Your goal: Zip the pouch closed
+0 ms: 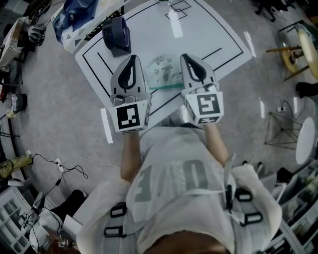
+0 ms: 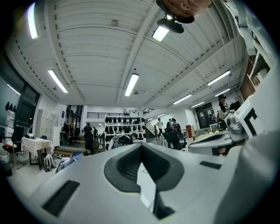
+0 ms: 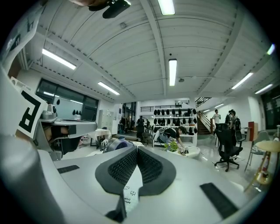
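Note:
A translucent white pouch (image 1: 164,71) with small green print and a green zip band along its near edge hangs between my two grippers, above the white mat. In the head view my left gripper (image 1: 133,59) is shut on the pouch's left end and my right gripper (image 1: 187,57) is shut on its right end. Both point level, away from the person. In the left gripper view the jaws (image 2: 141,148) are closed on a strip of white pouch film (image 2: 146,188). In the right gripper view the jaws (image 3: 136,151) pinch a printed film strip (image 3: 130,190).
A white mat (image 1: 203,30) with black lines lies below. A dark blue round fan (image 1: 117,33) stands on its left part, with a blue-and-white bag (image 1: 74,15) beyond it. Cables (image 1: 64,171) trail on the grey floor at left. Chairs and stands crowd the right side.

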The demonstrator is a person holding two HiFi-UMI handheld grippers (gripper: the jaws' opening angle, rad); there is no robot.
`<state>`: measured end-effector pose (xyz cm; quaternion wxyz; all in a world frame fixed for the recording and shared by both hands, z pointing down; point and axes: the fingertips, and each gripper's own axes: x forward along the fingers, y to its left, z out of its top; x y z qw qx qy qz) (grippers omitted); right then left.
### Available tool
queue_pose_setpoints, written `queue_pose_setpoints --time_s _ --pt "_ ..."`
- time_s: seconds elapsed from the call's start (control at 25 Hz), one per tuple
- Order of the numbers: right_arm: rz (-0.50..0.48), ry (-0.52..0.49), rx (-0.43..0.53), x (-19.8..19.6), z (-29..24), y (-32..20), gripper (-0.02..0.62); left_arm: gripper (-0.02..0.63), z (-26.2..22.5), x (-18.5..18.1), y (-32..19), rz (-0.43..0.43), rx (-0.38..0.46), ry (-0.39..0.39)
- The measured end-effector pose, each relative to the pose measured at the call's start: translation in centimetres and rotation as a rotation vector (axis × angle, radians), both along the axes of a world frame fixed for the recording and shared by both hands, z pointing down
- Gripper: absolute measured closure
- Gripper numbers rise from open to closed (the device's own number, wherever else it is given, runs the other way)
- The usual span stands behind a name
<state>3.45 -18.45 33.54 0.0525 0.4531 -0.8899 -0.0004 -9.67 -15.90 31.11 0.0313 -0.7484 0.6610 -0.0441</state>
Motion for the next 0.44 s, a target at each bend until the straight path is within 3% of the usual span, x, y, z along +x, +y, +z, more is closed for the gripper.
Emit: queue_pose_setpoints --time_s 0.44 --pt "-0.013 0.032 -0.002 0.38 0.58 0.27 0.586 0.598 0.52 -1.01 0.16 -0.032 -0.010 0.017"
